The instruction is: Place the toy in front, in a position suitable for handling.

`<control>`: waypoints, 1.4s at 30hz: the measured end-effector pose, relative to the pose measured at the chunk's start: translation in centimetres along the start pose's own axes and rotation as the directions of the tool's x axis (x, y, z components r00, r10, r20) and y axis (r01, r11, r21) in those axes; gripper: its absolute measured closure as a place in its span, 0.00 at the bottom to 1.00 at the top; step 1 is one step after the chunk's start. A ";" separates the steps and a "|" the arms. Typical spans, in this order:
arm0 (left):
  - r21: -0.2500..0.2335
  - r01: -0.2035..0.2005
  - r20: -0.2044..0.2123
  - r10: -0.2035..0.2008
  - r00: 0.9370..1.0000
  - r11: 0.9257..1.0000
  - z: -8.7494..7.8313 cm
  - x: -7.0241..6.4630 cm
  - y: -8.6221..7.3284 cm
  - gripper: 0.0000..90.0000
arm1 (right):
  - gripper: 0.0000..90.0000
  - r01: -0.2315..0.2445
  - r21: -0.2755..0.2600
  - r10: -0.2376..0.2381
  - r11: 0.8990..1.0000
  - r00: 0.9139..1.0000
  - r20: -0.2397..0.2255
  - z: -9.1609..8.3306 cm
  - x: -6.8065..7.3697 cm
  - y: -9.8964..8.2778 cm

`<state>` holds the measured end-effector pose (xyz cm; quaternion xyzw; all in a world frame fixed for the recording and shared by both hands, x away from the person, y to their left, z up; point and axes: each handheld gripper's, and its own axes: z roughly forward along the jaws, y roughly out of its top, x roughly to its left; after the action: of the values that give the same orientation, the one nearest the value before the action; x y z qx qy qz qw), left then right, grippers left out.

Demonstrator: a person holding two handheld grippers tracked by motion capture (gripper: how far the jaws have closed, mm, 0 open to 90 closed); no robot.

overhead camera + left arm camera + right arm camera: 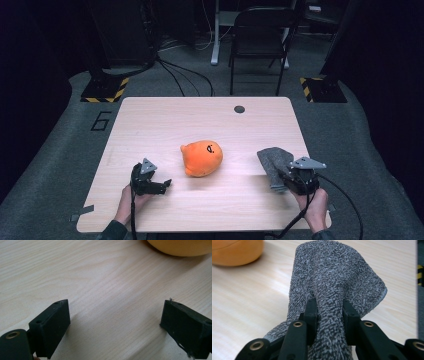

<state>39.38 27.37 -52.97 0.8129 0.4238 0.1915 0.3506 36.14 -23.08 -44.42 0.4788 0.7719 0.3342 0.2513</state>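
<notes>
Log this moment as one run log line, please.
right gripper: shut on grey cloth, lifting it | left gripper: open, nothing between jaws | orange plush toy: mid-table, untouched

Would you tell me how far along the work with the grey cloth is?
Done: the right gripper has pinched a fold of the grey cloth. In hand: the cloth is bunched in its jaws. Left: the left gripper waits open by the orange plush toy.

Orange plush toy point(202, 158) lying near table point(150, 125) centre, clear of all edges. Round dark grommet hole point(239, 109) sitting close to far edge. Black folding chair point(261, 40) standing on floor beyond far edge.
</notes>
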 end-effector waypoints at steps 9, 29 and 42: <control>0.000 0.000 0.000 0.000 1.000 1.000 0.0 0.0 0.0 0.10 | 0.79 -0.031 0.010 0.030 0.999 0.998 0.059 2.2 -2.5 1.0; 0.001 -0.002 0.001 0.002 1.000 1.000 0.0 0.0 0.0 0.10 | 0.25 -0.090 0.053 0.084 0.994 0.991 0.104 6.3 -4.4 1.7; 0.011 0.004 -0.011 -0.004 1.000 1.000 -0.3 0.2 -0.1 0.10 | 0.15 -0.087 0.024 0.087 0.996 0.996 -0.005 1.4 -3.4 0.7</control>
<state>39.23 27.67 -52.89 0.8129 0.4285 0.1929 0.3440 38.93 -25.62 -44.60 0.5137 0.7550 0.3373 0.2285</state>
